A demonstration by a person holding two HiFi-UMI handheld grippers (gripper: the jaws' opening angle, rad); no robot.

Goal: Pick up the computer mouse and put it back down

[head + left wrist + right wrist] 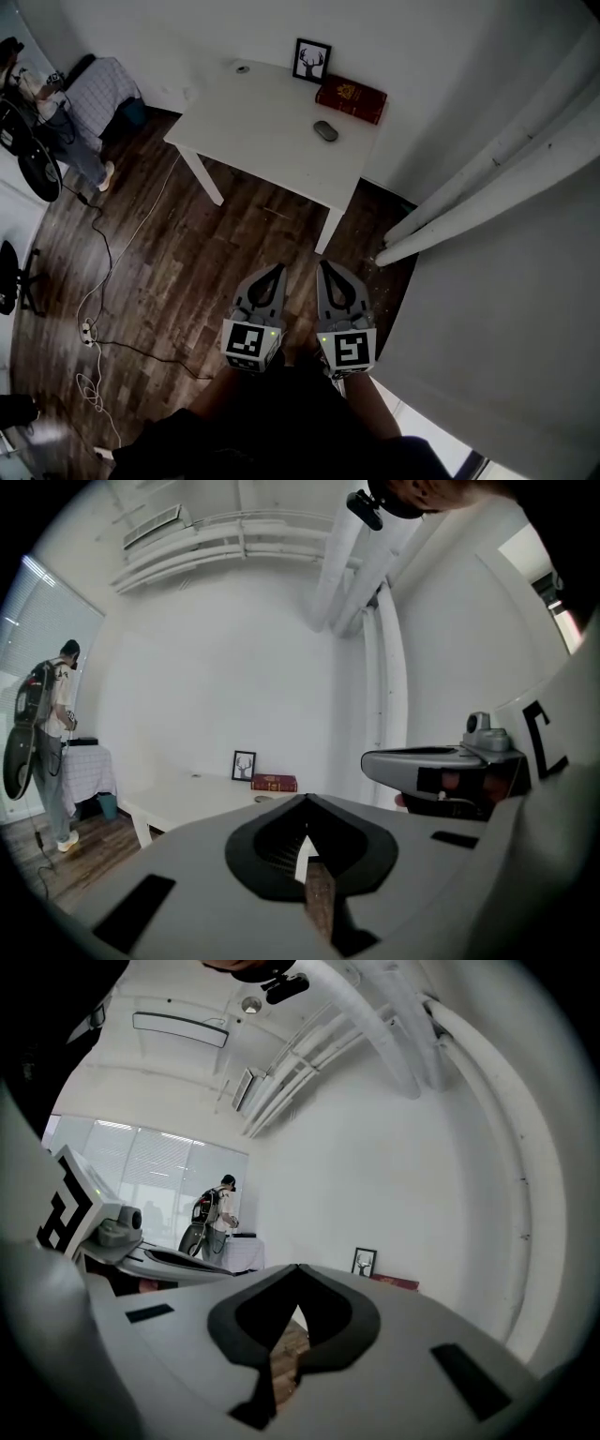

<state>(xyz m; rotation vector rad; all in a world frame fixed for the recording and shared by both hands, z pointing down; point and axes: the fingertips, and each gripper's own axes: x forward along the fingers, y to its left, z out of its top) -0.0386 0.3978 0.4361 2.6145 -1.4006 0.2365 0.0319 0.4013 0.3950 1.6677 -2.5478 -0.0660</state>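
My left gripper [278, 269] and right gripper [322, 266] were clamped together holding nothing, well short of the table [246, 120]. The mouse [325, 130] just sat on it.

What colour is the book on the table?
The book is dark red, with a small gold mark; the head view shows it best.

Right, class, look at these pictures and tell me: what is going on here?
A person holds a left gripper and a right gripper side by side above a wooden floor, both shut and empty, pointing toward a white table. The mouse lies untouched on the table, near a red book and a framed picture. Picking it up has not yet begun.
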